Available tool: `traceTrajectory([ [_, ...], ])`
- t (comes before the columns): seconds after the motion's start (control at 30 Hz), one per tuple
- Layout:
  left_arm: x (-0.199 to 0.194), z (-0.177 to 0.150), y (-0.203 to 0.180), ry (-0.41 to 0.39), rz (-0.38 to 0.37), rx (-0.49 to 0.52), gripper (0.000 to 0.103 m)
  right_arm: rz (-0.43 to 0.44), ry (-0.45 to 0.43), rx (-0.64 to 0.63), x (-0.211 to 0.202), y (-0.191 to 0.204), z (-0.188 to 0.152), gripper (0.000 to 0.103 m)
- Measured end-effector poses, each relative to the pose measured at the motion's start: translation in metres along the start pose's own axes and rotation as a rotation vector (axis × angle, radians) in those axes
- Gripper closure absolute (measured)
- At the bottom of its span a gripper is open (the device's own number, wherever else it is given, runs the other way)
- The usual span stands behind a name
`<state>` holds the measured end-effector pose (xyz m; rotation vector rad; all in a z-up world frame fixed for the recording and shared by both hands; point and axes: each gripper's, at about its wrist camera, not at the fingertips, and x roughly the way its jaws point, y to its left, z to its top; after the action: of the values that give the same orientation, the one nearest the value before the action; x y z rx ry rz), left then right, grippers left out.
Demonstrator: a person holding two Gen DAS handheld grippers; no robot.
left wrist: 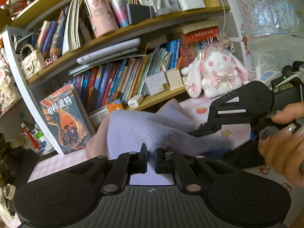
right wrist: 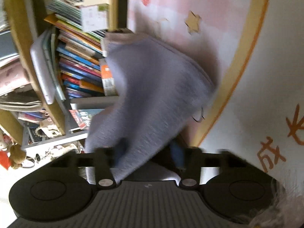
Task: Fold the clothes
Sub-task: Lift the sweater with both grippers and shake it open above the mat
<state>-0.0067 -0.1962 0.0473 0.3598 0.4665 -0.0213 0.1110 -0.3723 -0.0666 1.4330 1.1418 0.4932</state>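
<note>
The left gripper (left wrist: 151, 158) is pinching a fold of the lilac cloth (left wrist: 144, 129), fingers narrow around it. The right gripper (left wrist: 197, 132) is gripping the cloth's other edge (its view is blurred), jaws closed. The cloth is hanging raised above the pink mat (left wrist: 237, 131), near the bookshelf (left wrist: 114, 87) and plush bunny (left wrist: 216, 74).

The book (left wrist: 65, 119) leaning against the foot of the shelves has 哈利·波特 printed in white across its orange cover. Over on the white mat (right wrist: 266, 76), big orange characters run along its edge; 成 and 长 are the two I can read. The red box (left wrist: 201, 35) on the middle shelf carries a row of yellow characters, too small to read.
</note>
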Motion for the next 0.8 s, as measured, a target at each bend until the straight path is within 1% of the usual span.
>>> traceTrajectory([
  [0.07, -0.004, 0.003, -0.002, -0.020, -0.008, 0.007, 0.098, 0.029, -0.031, -0.035, -0.008, 0.006, 0.000, 0.081],
  [0.17, -0.011, 0.009, -0.007, -0.061, -0.027, 0.018, 0.098, 0.089, -0.089, -0.086, -0.024, 0.018, 0.002, 0.089],
  [0.23, -0.017, 0.016, -0.009, -0.097, -0.051, 0.022, 0.098, 0.129, -0.128, -0.129, -0.037, 0.030, 0.006, 0.090],
  [0.33, -0.030, 0.032, -0.010, -0.180, -0.105, 0.027, 0.098, 0.207, -0.184, -0.227, -0.056, 0.062, 0.011, 0.091],
  [0.4, -0.042, 0.043, -0.009, -0.265, -0.156, 0.028, 0.098, 0.249, -0.219, -0.316, -0.069, 0.089, 0.013, 0.091],
  [0.5, -0.066, 0.063, -0.001, -0.418, -0.230, 0.029, 0.098, 0.312, -0.273, -0.485, -0.088, 0.143, 0.010, 0.092],
  [0.53, -0.077, 0.071, 0.006, -0.471, -0.249, 0.012, 0.098, 0.333, -0.284, -0.535, -0.093, 0.159, 0.008, 0.092],
  [0.6, -0.101, 0.086, 0.027, -0.595, -0.308, -0.072, 0.098, 0.378, -0.311, -0.682, -0.105, 0.204, -0.005, 0.092],
  [0.63, -0.112, 0.092, 0.040, -0.655, -0.341, -0.121, 0.098, 0.414, -0.319, -0.761, -0.112, 0.225, -0.014, 0.092],
  [0.7, -0.132, 0.097, 0.069, -0.758, -0.426, -0.230, 0.098, 0.508, -0.301, -0.867, -0.118, 0.258, -0.034, 0.092],
  [0.73, -0.139, 0.097, 0.083, -0.796, -0.466, -0.277, 0.098, 0.555, -0.291, -0.919, -0.121, 0.275, -0.043, 0.092],
  [0.77, -0.142, 0.096, 0.093, -0.800, -0.491, -0.305, 0.098, 0.602, -0.282, -0.971, -0.124, 0.291, -0.053, 0.092],
  [0.8, -0.143, 0.094, 0.102, -0.801, -0.511, -0.333, 0.098, 0.620, -0.254, -0.983, -0.119, 0.299, -0.060, 0.092],
])
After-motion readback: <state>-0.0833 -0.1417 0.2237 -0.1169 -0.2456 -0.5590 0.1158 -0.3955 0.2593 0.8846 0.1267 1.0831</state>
